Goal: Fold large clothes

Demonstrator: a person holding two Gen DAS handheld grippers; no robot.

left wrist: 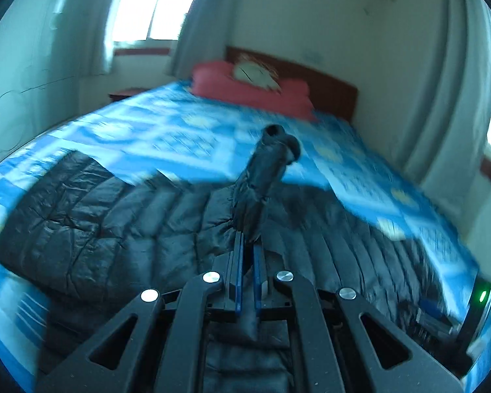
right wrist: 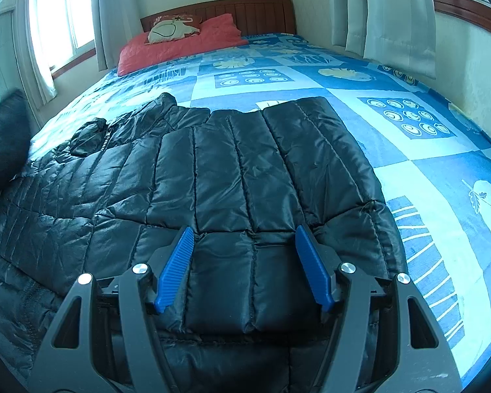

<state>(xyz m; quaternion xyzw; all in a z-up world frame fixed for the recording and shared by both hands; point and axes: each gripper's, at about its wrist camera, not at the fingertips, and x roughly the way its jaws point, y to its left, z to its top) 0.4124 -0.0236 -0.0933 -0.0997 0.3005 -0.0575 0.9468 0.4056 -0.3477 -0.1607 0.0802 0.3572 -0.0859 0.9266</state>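
Observation:
A black quilted puffer jacket (right wrist: pixel 232 170) lies spread on the bed, with a sleeve folded across its right side. My right gripper (right wrist: pixel 244 232) hovers just over the jacket's near part, open, its blue pads (right wrist: pixel 176 258) wide apart with nothing pinched between them. In the left wrist view the jacket (left wrist: pixel 114 222) looks blurred. My left gripper (left wrist: pixel 248 239) is shut on the jacket's other sleeve (left wrist: pixel 262 177), which sticks up and away from the fingers with the cuff opening at its far end. A dark blurred shape (right wrist: pixel 3 140) at the left edge of the right wrist view is probably that lifted sleeve.
The bed has a blue patterned cover (right wrist: pixel 409 170). A red pillow (right wrist: pixel 180 46) with a pale cushion on it lies against a brown headboard (right wrist: pixel 255 13). Curtained windows stand at the left and right. A device with a green light (left wrist: pixel 481 296) shows at the right edge.

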